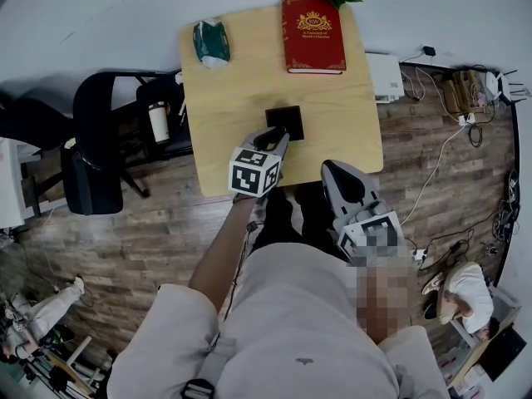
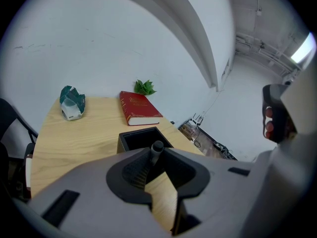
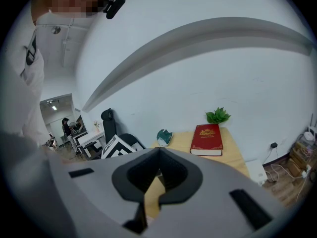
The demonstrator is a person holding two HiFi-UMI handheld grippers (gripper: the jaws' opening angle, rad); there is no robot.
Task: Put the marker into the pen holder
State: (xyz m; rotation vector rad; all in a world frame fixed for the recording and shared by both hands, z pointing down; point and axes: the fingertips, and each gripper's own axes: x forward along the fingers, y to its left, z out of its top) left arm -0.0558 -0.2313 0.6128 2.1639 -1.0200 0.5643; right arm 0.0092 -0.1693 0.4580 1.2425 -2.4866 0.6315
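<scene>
Now left tongs grip the marker (beside the pen holder).

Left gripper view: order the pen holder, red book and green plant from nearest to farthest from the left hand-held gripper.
1. The pen holder: just beyond the jaws, mid table.
2. The red book: farther back, behind the holder, lying flat.
3. The green plant: farthest, behind the book at the table's back edge.
</scene>
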